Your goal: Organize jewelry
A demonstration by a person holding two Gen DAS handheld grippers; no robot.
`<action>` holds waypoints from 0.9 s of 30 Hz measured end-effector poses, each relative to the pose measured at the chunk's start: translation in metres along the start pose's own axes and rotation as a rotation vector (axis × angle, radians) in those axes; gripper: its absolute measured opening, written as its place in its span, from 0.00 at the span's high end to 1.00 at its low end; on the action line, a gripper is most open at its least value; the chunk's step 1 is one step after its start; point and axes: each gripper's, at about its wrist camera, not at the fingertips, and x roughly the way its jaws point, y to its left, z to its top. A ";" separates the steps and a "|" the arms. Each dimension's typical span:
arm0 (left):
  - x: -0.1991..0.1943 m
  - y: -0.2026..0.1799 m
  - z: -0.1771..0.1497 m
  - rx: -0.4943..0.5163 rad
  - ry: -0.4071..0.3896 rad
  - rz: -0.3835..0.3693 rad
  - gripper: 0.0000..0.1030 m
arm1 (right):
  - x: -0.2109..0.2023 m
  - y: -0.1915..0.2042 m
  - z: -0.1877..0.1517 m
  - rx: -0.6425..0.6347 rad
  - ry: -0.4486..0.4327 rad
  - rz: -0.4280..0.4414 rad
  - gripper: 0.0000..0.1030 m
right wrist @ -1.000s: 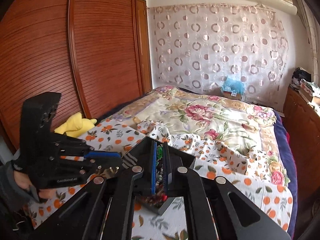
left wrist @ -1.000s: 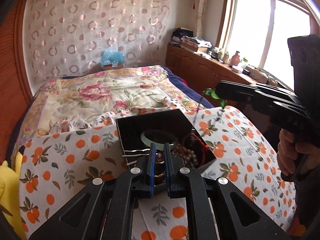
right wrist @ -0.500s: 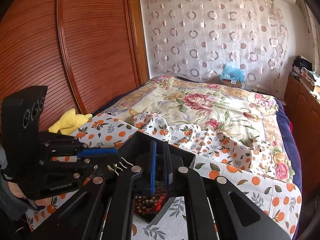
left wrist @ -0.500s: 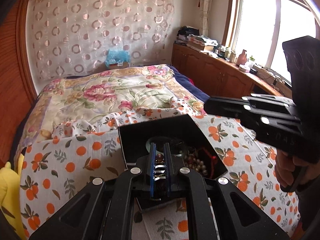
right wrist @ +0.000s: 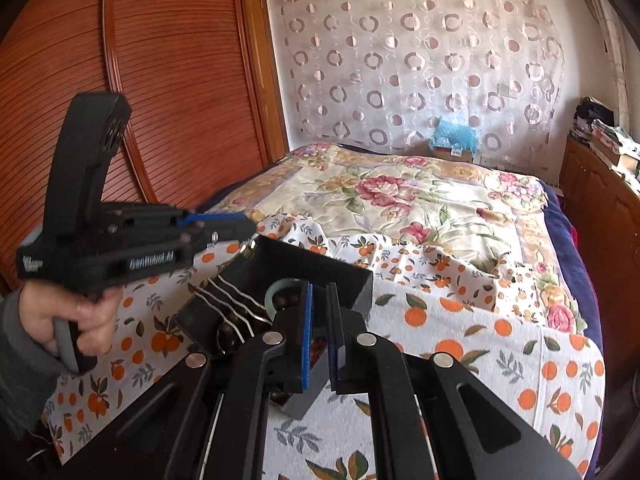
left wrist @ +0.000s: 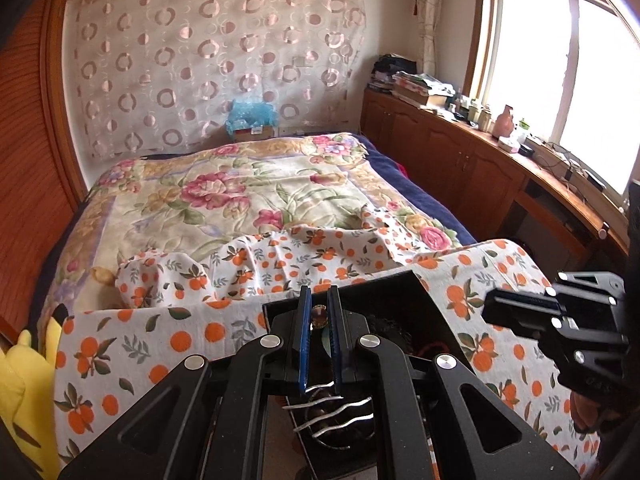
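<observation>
A bedroom: a bed under a floral quilt (left wrist: 224,200), with an orange-print cloth (left wrist: 140,340) spread across its near end. On that cloth sits the open black jewelry box (left wrist: 380,280), the landmark for everything here.

Inside the box lie a pale green bangle (right wrist: 276,290) and brown beads (right wrist: 286,301). Thin wavy silver wires (left wrist: 332,408) cross the box's near corner.

The left gripper (left wrist: 319,296) hangs over the box's near-left edge. Its tongs are pinched on a small amber bead (left wrist: 319,316), which sits right at the tips, above the box's rim. A second ago those tongs were low among the contents. Now the piece rides clear of the pile, so I judge it is being taken out for sorting. What else hangs from the bead I cannot tell.

The right gripper (right wrist: 318,292) points down into the box from its right side, with a person's hand behind it out of sight. Its tongs are together and nothing shows between them. A second ago a green pendant on a chain dangled from them above the box's far-right corner. That pendant is no longer at the tips. It has probably gone into the box, though I cannot pick it out there.

If so, one piece is stowed and another is in hand. The amber piece needs its place next, either elsewhere in the box or on the cloth beside it.
</observation>
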 end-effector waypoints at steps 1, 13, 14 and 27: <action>0.000 0.001 0.000 -0.002 0.001 -0.001 0.93 | -0.001 0.000 -0.002 0.003 0.000 -0.002 0.92; -0.031 -0.001 -0.026 -0.012 -0.039 0.044 0.37 | -0.013 0.004 -0.021 0.030 -0.002 -0.050 0.93; -0.035 -0.002 -0.027 -0.014 -0.044 0.047 0.34 | -0.014 0.005 -0.023 0.034 -0.003 -0.056 0.93; -0.111 -0.024 -0.060 -0.016 -0.129 0.125 0.08 | -0.053 0.017 -0.037 0.096 -0.075 -0.168 0.35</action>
